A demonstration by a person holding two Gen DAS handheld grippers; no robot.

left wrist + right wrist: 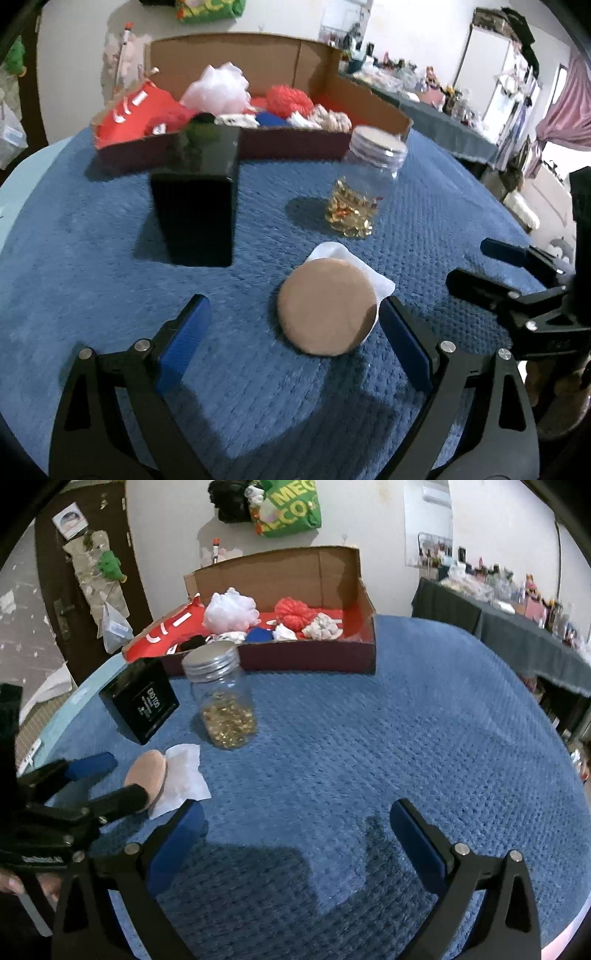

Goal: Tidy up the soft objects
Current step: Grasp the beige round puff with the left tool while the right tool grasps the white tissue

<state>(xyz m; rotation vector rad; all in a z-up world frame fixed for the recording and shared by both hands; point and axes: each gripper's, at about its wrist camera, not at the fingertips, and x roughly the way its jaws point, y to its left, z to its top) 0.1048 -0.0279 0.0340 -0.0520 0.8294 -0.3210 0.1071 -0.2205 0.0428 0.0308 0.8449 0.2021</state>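
left claw (295,332) wide open, nothing gripped: round tan puff (327,306) lies between its blue pads, right pad (404,347) just beside the puff's edge, left pad well clear. Puff sits on a white tissue (183,775) on the blue blanket (92,258) covering the table, near the table's front edge. right claw (297,834) also wide open and empty, over bare blanket to the right of the puff. Behind the puff: black box (197,199) and a clear jar (365,181) with gold bits in the bottom, silver lid on. Cardboard tray (295,661) at the far edge of the table holds the soft stuff: white pouf (231,609), red pouf (293,614), red cloth (140,110), a few small bits
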